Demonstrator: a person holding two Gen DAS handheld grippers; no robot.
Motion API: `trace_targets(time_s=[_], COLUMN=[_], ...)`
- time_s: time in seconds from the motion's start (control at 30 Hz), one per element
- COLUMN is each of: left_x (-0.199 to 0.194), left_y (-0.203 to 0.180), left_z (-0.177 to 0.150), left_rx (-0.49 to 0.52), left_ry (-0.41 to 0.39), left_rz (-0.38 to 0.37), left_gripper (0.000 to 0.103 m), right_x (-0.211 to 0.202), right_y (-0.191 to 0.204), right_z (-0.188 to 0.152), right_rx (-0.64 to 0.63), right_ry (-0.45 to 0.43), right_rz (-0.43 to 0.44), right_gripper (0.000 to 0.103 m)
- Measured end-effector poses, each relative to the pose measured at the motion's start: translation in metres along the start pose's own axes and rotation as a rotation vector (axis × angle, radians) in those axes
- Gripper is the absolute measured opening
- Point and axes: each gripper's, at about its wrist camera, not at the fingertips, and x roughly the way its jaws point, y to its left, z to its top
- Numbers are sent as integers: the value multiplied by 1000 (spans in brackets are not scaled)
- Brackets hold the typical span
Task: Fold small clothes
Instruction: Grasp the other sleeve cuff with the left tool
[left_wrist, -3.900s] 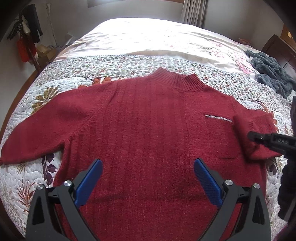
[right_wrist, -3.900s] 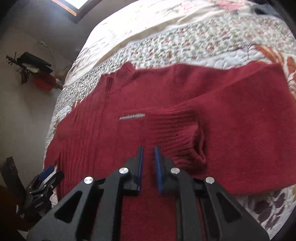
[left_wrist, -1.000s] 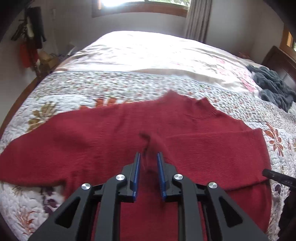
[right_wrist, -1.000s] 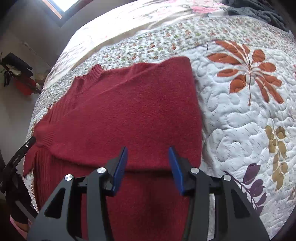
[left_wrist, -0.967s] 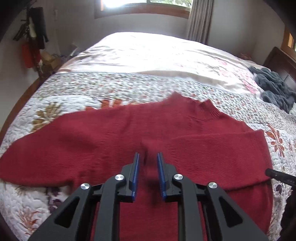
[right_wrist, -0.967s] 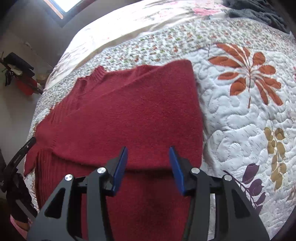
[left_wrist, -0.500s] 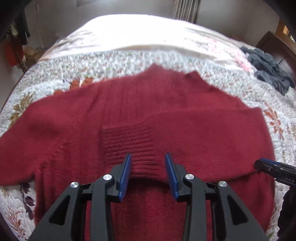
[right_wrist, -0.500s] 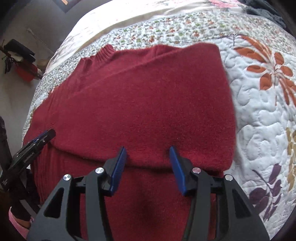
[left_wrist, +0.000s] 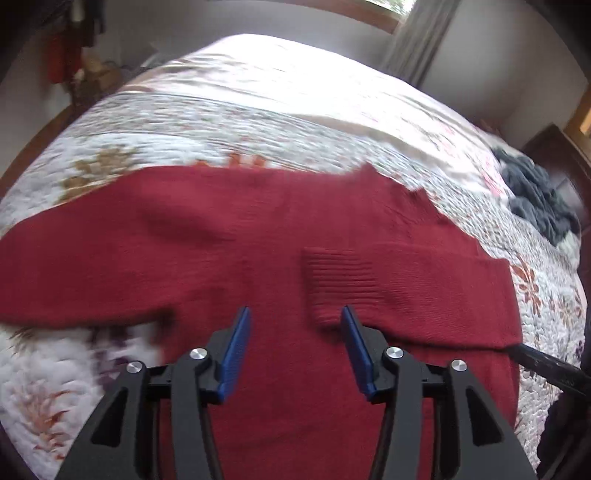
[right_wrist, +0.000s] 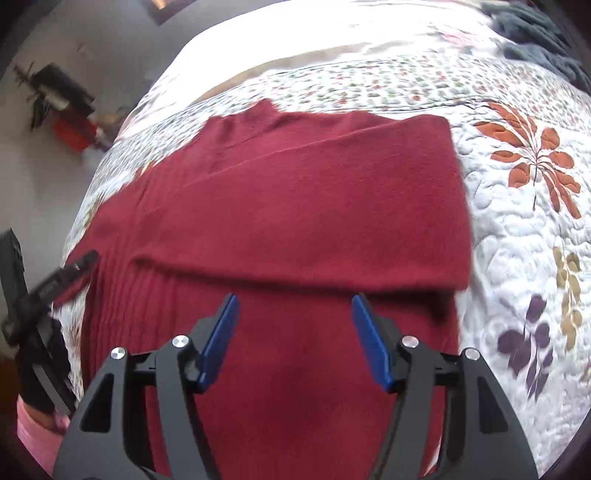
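The red sweater is lying flat on the bed, on the floral quilt, collar pointing away from the person. One sleeve is already folded in across the chest: its ribbed cuff sits near the middle of the body, just ahead of the left hand-held gripper. From the right wrist view that folded sleeve makes a tidy band across the front with a clean lower edge.

So this looks like the gap between sleeve folds. Both tools are empty. The left hand-held gripper has its jaws spread wide over the knit, nothing between them. The right hand-held gripper is the same, wide and hovering over the lower body of the sweater, just below the folded band.

The other sleeve is spread straight out to the left across the quilt, so that's probably next. The left view is blurry on that side, so where its cuff ends is hard to say. The move would call for pinching that sleeve near the cuff end and carrying it across to land over or beside the first one, without dragging the body out of square. Knit like this is soft and floppy, so a shallow pinch may slip. After that the hem would need bringing up toward the collar.
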Motion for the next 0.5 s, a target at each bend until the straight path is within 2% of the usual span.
trace_targets(time_s=[0.1, 0.3, 0.4, 0.5], left_x=[-26, -57, -65, -68], left_y=[69, 204, 255, 286], left_z=[-16, -52, -61, -61], left_rx=[-102, -369, -497, -601], left_ry=[1, 5, -29, -88], left_rz=[65, 162, 137, 93], left_gripper=[54, 53, 53, 53], right_x=[1, 16, 27, 37], right_y=[15, 48, 61, 69], right_z=[-17, -42, -54, -62], right_rx=[-5, -30, -56, -61], right_ry=[32, 79, 96, 112], right_rz=[56, 102, 89, 87], right_gripper=[64, 65, 65, 65])
